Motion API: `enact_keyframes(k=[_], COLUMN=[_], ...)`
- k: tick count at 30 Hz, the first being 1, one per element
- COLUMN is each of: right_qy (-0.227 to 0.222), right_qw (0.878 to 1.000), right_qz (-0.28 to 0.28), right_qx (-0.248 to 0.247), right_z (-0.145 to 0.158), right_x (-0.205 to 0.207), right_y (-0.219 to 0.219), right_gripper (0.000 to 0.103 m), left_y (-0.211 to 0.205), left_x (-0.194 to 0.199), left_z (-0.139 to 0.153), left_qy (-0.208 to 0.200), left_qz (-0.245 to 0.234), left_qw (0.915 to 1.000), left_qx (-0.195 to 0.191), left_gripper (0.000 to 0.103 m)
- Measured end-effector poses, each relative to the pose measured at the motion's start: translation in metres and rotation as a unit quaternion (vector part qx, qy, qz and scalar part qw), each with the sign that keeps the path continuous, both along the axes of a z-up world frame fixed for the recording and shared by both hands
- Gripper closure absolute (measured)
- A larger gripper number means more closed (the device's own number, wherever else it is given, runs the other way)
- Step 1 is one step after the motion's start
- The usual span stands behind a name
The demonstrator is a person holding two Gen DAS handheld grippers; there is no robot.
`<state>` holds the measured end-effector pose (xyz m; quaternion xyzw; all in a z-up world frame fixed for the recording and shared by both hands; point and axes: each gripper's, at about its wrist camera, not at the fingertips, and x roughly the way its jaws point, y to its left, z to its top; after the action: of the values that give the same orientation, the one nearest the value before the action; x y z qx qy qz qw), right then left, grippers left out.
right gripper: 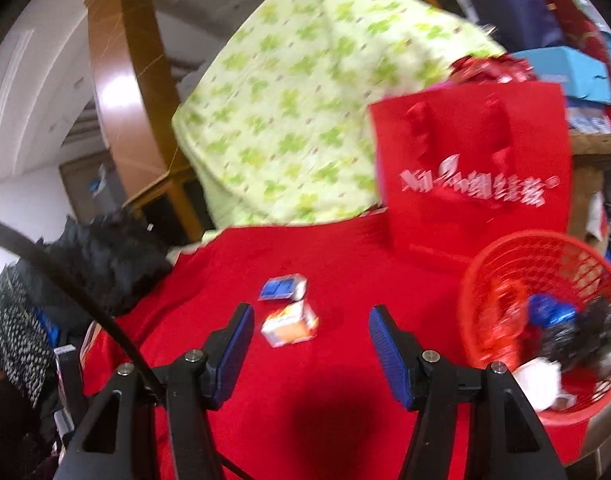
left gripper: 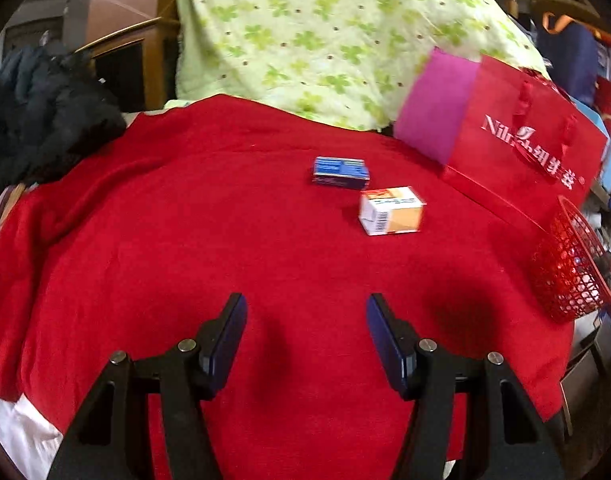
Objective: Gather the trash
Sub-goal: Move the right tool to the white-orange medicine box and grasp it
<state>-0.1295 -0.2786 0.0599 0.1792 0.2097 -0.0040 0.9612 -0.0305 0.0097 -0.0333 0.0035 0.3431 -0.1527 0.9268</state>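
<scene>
Hovering with fingers apart and empty, the right gripper faces the orange-and-white box and blue box on the red cloth, likely because the red basket sits beside it, while the left gripper waits spread.

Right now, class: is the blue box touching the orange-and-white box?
Apart. The left wrist view shows a strip of red cloth between the blue box and the orange-and-white box.
</scene>
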Motion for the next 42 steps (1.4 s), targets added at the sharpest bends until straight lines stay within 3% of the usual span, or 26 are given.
enact_keyframes(k=[7,13,19,24,28,31,34,35,38,42], right_qy=[0.041,0.087,0.141,0.199,0.242,0.272,0.306,0.319,0.345,0.356], right_qw=[0.999,0.995,0.985,0.966,0.946,0.925,0.906,0.9,0.898,0.911], right_qz=[0.025,0.047,0.066,0.04,-0.012,-0.058,-0.095,-0.113,-0.126,-0.127], right_qx=[-0.002,0.031,0.077,0.158,0.213,0.26,0.276,0.273,0.243,0.166], right_z=[-0.018,-0.044,-0.072,-0.098,-0.117,-0.133,-0.146,-0.15,-0.157,-0.153], right_x=[0.025,0.054,0.115,0.187,0.24,0.272,0.297,0.305,0.323,0.337], right_y=[0.036,0.052,0.057,0.049,0.041,0.031,0.027,0.027,0.033,0.053], right_gripper=[0.039,0.039,0.038,0.036,0.034,0.034,0.032,0.032,0.032,0.026], left_y=[0.012,0.018,0.02,0.025,0.025,0.023,0.023,0.025,0.025,0.025], left_x=[0.003,0.007,0.013,0.027,0.044,0.059,0.076,0.079,0.087,0.089], left_z=[-0.013,-0.022,-0.027,-0.027,-0.013,-0.002,0.004,0.005,0.004,0.0], left_qy=[0.008,0.026,0.041,0.059,0.047,0.028,0.018,0.017,0.018,0.026], left_qz=[0.006,0.008,0.013,0.022,0.025,0.025,0.029,0.031,0.037,0.036], left_qw=[0.9999,0.9996,0.9991,0.998,0.9986,0.9991,0.9992,0.9992,0.9991,0.999], left_qx=[0.003,-0.004,-0.004,-0.004,0.006,0.019,0.02,0.018,0.009,0.008], left_gripper=[0.04,0.04,0.04,0.04,0.04,0.04,0.04,0.04,0.04,0.04])
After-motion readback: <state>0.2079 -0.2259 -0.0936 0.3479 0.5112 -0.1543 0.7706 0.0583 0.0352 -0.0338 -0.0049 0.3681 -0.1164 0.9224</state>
